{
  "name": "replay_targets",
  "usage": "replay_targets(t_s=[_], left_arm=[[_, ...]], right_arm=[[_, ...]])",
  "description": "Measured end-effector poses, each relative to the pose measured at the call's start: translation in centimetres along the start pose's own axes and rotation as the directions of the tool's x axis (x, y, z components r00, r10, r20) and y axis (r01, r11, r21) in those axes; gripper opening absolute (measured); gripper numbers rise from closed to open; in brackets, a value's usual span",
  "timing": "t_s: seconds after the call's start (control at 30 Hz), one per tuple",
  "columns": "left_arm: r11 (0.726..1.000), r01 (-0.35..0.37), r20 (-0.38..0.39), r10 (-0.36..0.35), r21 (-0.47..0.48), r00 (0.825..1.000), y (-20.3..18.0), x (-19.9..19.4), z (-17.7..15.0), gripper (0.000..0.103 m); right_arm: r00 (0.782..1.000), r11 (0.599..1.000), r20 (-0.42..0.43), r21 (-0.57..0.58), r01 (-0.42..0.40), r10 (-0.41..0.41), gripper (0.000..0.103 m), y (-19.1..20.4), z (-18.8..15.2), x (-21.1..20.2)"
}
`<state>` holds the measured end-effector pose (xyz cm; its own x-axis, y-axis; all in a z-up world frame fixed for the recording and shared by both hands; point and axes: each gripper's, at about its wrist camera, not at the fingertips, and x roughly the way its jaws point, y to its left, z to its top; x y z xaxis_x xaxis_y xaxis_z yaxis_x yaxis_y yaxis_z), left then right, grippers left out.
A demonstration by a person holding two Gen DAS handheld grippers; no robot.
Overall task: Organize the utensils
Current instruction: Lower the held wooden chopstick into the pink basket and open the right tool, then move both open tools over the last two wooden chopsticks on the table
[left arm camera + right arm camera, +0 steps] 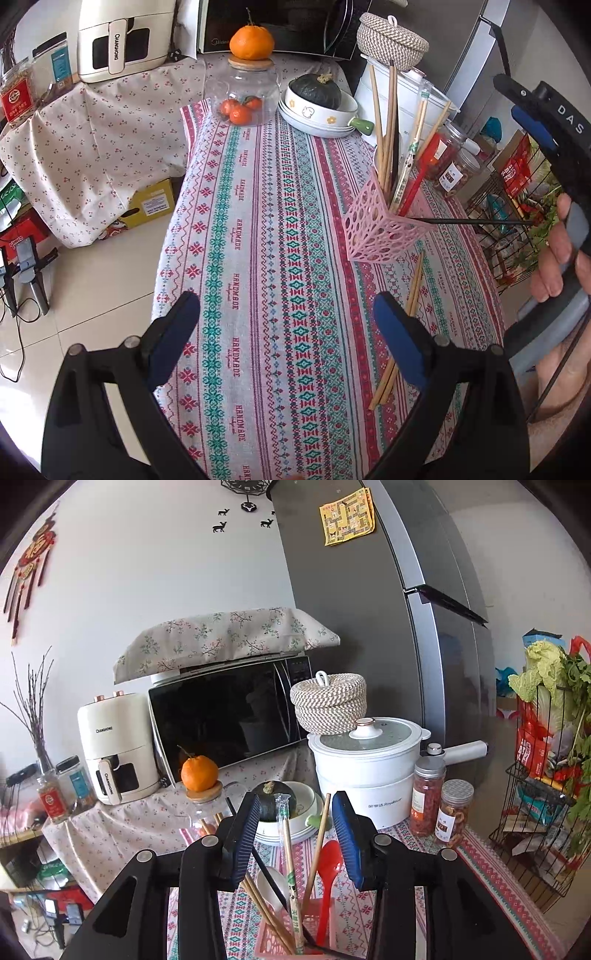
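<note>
A pink perforated holder [380,225] stands on the patterned tablecloth [266,258] at the right. It holds several chopsticks [384,122], a red spoon [327,878] and a white spoon [269,886]. A loose pair of wooden chopsticks [400,332] lies on the cloth just in front of the holder, beside my left gripper's right finger. My left gripper [286,332] is open and empty above the cloth. My right gripper [295,834] is open just above the holder [295,930], with the utensil tops between its fingers. It also shows in the left wrist view [535,122].
A glass jar of oranges [242,92], stacked white bowls with a green squash [317,107], a white pot [365,768], two snack jars [439,805], a microwave [229,716] and an air fryer [114,746] stand behind. A wire rack of groceries [543,805] is at the right.
</note>
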<state>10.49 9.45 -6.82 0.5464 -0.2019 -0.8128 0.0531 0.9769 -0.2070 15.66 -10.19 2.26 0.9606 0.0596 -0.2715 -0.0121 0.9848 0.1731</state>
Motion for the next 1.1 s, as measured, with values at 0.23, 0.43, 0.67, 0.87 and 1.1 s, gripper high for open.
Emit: replay_targets(t_s=[0.23,0.43,0.67,0.87,1.1], left_arm=[[0.998,0.041,-0.033,-0.040,0.037,0.999,-2.4,0.7,-0.9,0.095],[0.993,0.104,-0.105,-0.098,0.056,0.990,-4.4,2.5,-1.7,0.095],[0.992,0.123,-0.205,-0.115,0.028,0.972,-5.6,5.5,-2.1,0.095],[0.997,0.039,-0.235,-0.024,0.060,0.972,-6.6,7.5,-2.3,0.095],[0.996,-0.012,-0.232,0.032,0.088,0.972,-6.9,8.5,-2.2,0.095]], right_arm=[[0.996,0.999,-0.081,-0.017,-0.032,0.031,0.063,-3.5,2.8,-4.6],[0.981,0.999,-0.193,0.027,0.022,-0.017,0.072,-8.6,2.1,-6.5],[0.892,0.991,-0.441,0.038,0.127,-0.097,0.076,-14.6,-2.5,-3.9],[0.770,0.992,-0.637,0.063,0.109,-0.044,0.077,-16.8,-7.9,-0.2],[0.668,0.996,-0.742,0.088,0.028,0.047,0.078,-15.6,-12.5,3.7]])
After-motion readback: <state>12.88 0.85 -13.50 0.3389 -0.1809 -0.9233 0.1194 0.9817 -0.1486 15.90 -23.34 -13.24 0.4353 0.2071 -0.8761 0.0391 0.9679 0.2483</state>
